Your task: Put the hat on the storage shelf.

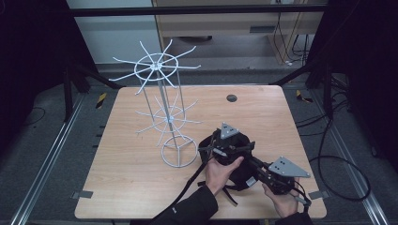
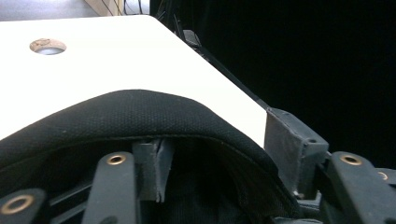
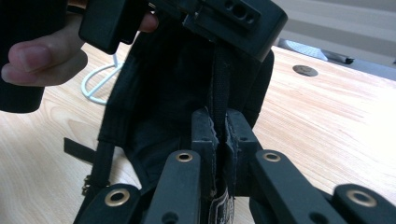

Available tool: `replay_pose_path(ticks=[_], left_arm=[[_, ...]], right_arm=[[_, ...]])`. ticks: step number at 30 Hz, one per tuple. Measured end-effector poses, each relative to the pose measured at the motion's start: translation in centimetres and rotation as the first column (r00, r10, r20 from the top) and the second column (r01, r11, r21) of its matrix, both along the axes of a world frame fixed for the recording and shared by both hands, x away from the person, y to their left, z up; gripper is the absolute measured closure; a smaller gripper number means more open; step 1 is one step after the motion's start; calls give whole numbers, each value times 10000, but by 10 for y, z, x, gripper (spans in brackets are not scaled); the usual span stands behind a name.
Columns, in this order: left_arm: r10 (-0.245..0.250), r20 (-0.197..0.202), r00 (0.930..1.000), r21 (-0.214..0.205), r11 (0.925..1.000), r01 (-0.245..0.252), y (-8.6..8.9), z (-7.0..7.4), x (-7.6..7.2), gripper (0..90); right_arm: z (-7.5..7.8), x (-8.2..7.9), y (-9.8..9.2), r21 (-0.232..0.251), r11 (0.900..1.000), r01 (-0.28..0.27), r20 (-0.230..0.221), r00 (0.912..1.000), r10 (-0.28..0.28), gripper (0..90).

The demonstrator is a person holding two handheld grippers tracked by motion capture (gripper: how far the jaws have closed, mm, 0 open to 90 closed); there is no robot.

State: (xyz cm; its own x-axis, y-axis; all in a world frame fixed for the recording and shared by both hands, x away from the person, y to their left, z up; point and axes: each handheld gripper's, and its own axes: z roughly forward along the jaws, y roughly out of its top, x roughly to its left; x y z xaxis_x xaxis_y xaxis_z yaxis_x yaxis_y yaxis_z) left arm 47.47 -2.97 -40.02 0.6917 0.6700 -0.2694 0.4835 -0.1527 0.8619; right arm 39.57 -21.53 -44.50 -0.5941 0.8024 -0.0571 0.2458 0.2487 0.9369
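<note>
I've got a black fabric cap (image 1: pixel 234 161) with a stiff curved brim lying on the light wooden table (image 1: pixel 136 178), toward its near right part, between my two grippers.

My right gripper (image 3: pixel 219 135) comes in low from the right. Its two black jaws are pinched almost fully together on a thin band of the cap's black fabric, pads pressing it from both sides, so this one has a firm hold. In the high view it sits at the cap's near right edge (image 1: pixel 263 176), with my right hand (image 1: pixel 281 201) under it.

My left gripper (image 1: pixel 225 140) sits on top of the cap, left hand (image 1: pixel 218 171) wrapped around its body. In the left gripper view the jaws stand apart, one pad (image 2: pixel 156 165) tucked under the brim (image 2: pixel 140 116), the other outside it. The brim lies between them, but I see no pad pressing on it: open, not gripping.

A white wire rack (image 1: pixel 162 110) with two tiers of radiating arms and a ring base stands upright just left of the cap, apart from it. A small round hole (image 1: pixel 232 98) sits in the table's far side.
</note>
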Motion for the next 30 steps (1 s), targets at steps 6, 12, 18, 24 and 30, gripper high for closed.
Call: replay_pose_path(ticks=[6, 12, 18, 24, 30], left_arm=[[-131, -126, 9998, -195, 9997, 129, -1, 1, -1, 584], [-476, -71, 9988, -464, 9978, 472, 2, 4, 0, 694], [-722, 248, 9971, -614, 9954, 736, 11, 12, -1, 747], [-1329, 608, 9893, -800, 9873, 1375, 19, 18, -5, 786], [-1905, 998, 9766, -890, 9759, 1995, 25, 25, -10, 805]], right_arm=[[-1, 0, -1, 236, 9997, -104, -96, 9999, 106, 816], [1, 0, -9, 927, 9951, -357, -268, 9989, 383, 710], [12, -5, -31, 1865, 9824, -93, 211, 9998, 54, 577], [11, -1, -44, 1956, 9789, 598, 131, 9979, -636, 538], [0, 8, -39, 1567, 9863, 523, -361, 9982, -472, 515]])
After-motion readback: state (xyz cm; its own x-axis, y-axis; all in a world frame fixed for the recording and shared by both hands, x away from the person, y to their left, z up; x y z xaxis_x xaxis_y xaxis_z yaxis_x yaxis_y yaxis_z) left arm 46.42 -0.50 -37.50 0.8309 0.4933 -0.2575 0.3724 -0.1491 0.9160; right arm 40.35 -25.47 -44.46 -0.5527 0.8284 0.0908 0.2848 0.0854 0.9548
